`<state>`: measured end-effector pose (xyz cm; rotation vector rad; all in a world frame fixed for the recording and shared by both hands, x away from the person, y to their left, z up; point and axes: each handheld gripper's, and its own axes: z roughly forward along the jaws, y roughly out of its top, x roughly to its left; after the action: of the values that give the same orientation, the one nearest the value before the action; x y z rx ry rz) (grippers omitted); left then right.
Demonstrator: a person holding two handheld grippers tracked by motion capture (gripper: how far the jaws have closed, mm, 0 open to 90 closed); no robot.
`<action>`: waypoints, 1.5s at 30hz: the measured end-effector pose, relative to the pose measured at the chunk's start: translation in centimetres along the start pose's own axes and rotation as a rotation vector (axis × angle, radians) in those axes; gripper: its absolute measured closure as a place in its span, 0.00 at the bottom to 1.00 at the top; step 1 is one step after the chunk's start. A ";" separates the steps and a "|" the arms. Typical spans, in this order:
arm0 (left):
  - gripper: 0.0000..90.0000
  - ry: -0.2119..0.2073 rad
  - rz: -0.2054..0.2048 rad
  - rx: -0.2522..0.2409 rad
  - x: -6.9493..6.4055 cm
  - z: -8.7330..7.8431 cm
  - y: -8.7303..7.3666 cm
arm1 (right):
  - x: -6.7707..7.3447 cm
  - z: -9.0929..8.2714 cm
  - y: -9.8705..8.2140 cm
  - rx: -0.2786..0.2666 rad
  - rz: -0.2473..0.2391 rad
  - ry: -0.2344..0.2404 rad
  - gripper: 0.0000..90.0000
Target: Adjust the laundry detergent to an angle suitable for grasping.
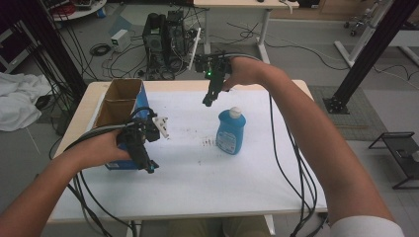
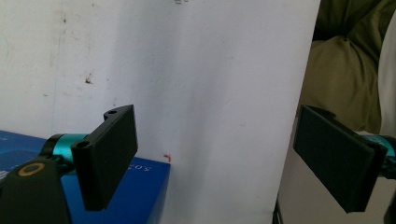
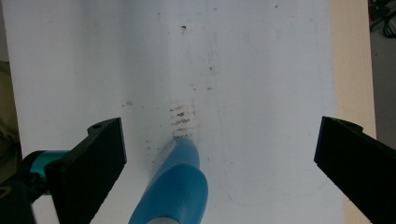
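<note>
A blue bottle (image 1: 230, 132) with a white cap stands upright near the middle of the white-covered table (image 1: 197, 187). My right gripper (image 1: 208, 100) hovers just behind it, pointing down, with nothing between its wide-apart jaws. In the right gripper view the bottle (image 3: 175, 191) rises from the bottom edge, closer to the left jaw of the right gripper (image 3: 219, 140). My left gripper (image 1: 148, 165) is open and empty at the front corner of an open blue cardboard box (image 1: 123, 106). In the left gripper view the box corner (image 2: 135, 191) lies under the left jaw of the left gripper (image 2: 217, 140).
Dark smudges (image 1: 207, 143) mark the sheet left of the bottle. Cables trail from both grippers over the front edge. Behind the table stand a computer tower (image 1: 165, 34), floor cables and another white table (image 1: 237, 5). The person's lap (image 2: 345, 70) lies beyond the table edge.
</note>
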<state>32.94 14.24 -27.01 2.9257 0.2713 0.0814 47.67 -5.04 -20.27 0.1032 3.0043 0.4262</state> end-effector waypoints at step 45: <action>0.15 -0.006 -0.002 0.003 -0.4 0.3 0.6 | -0.5 -4.8 -5.9 -0.035 0.090 -0.033 0.01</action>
<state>32.67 13.54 -27.18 2.9284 0.2733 0.0718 47.36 -12.01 -17.25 0.2405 2.9670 0.4814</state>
